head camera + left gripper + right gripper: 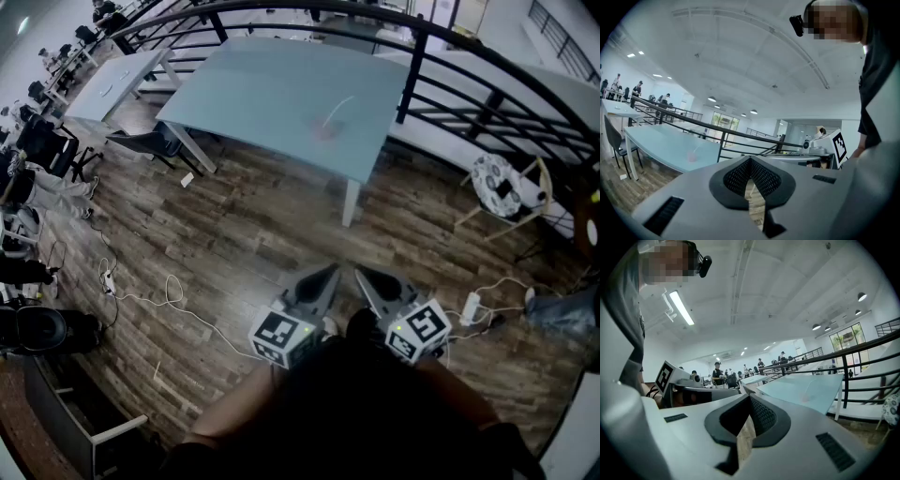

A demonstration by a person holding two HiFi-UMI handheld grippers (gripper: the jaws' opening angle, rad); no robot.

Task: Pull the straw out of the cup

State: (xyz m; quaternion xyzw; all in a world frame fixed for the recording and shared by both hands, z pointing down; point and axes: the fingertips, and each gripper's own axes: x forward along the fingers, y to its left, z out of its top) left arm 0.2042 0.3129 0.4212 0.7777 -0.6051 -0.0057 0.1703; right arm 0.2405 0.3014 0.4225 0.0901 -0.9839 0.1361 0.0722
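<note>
The left gripper point(750, 160) has its jaws pressed together at the tips with nothing between them. Only a sliver of wooden floor point(234, 244) shows through the gap lower down. The right gripper point(749, 397) is the same, tips meeting and empty. In the head view both grippers sit side by side at the bottom centre of the frame, close against the person's dark clothing point(356, 412), with their tips pointing up the frame. The pinkish cup point(323, 129) stands well apart from them on the pale blue table point(272, 84) in the upper centre. The straw point(338, 107) is in the cup, leaning out toward the upper right. A black railing point(412, 66) arcs across the top of the frame.
</note>
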